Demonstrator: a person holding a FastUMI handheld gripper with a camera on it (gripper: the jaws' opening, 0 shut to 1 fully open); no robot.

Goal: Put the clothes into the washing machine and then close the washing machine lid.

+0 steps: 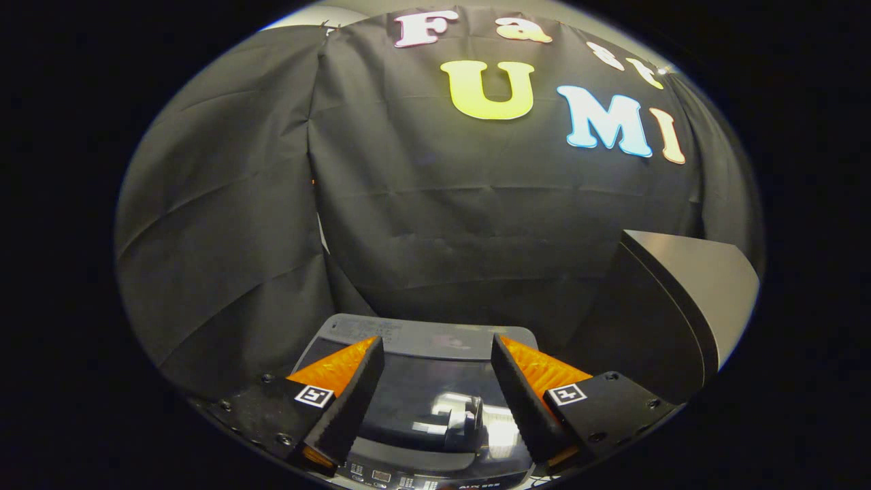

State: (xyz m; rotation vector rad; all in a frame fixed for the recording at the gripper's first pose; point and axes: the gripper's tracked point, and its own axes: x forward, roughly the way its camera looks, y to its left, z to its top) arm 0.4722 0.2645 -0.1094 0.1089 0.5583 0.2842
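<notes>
booth wall (224,224): black cloth, folds, far beyond the fingers
gripper (437,371): fingers spread wide, nothing between them but air, hovering above the machine
washing machine (435,340): directly below and ahead of the fingers, grey top
lid (425,395): dark glossy panel, lies flat, closed, reflections on it
grey slanted panel (687,286): right of the right finger, beyond it

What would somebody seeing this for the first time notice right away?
The gripper stands out first, its two fingers spread open with nothing between them. In the gap and just ahead lies the grey washing machine with its dark glossy lid, which looks closed and catches bright reflections. Beyond it hangs the creased black cloth wall, and beside the machine, off the right finger, stands a tall grey slanted panel.
</notes>
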